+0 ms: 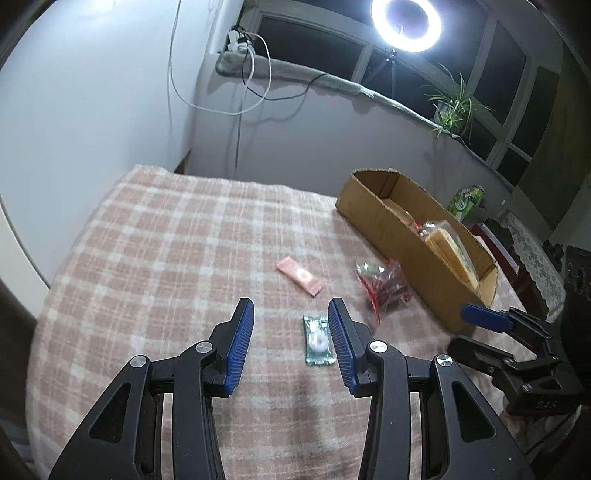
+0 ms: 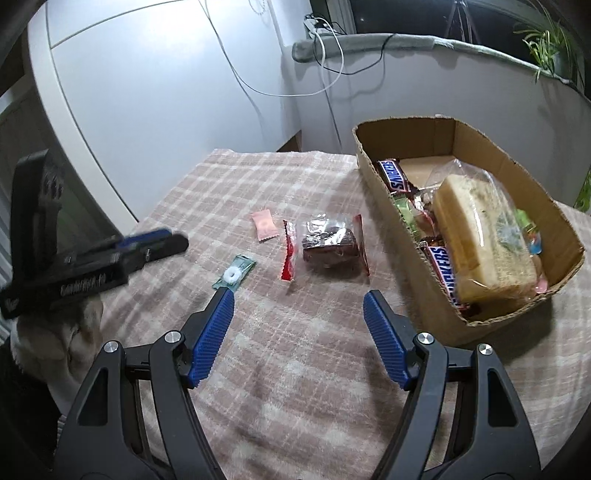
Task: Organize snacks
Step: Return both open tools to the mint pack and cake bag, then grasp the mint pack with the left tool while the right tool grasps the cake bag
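The green mint packet (image 1: 316,340) is seen flat on the plaid cloth (image 1: 166,240), just inside the right finger of the left gripper (image 1: 291,314), angled down, while the right gripper (image 2: 298,301) is held wide open, both empty.

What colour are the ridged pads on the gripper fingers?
Blue, on black frames. The right gripper shows its pads most clearly in the right wrist view.

Ring light (image 1: 405,23), plant (image 1: 456,103), cables (image 1: 255,74)
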### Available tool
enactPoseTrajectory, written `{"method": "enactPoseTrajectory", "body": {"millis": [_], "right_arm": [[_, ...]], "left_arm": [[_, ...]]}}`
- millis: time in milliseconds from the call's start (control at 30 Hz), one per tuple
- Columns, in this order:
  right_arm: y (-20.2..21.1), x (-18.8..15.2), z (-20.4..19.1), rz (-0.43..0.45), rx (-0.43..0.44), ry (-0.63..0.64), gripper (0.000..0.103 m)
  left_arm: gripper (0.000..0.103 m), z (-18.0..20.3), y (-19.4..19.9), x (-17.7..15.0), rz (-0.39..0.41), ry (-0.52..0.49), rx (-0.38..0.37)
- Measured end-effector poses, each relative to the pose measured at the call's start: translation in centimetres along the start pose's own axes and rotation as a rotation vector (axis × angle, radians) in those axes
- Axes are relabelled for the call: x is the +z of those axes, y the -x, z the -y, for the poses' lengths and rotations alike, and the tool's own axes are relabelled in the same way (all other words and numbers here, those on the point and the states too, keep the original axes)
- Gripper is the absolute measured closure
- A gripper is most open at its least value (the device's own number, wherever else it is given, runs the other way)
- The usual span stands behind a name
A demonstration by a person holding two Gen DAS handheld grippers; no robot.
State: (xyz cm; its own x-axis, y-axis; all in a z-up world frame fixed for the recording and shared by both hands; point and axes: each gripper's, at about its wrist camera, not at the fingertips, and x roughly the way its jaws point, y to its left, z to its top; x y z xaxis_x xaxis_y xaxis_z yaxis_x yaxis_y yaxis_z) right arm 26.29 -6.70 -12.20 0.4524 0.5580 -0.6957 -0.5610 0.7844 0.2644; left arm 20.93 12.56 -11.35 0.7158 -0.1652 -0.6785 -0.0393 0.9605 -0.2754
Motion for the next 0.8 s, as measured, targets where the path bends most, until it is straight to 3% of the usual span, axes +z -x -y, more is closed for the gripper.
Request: {"method": "enactPoseTrajectory", "body": {"millis": [267,800], "right_arm": [[-2.5,0.9,0.3,-0.014,-0.011,-0.048,0.028],[-6.6,2.2,-0.2,-0.04,-0.088,-0.072,0.028]], "left_arm": [[0.063,1.1,-1.9,-2.2,-0.074,-0.067,-0.026],[0.063,2.3,-5.0,-2.3,-0.146,-0.164,-0.057]]}}
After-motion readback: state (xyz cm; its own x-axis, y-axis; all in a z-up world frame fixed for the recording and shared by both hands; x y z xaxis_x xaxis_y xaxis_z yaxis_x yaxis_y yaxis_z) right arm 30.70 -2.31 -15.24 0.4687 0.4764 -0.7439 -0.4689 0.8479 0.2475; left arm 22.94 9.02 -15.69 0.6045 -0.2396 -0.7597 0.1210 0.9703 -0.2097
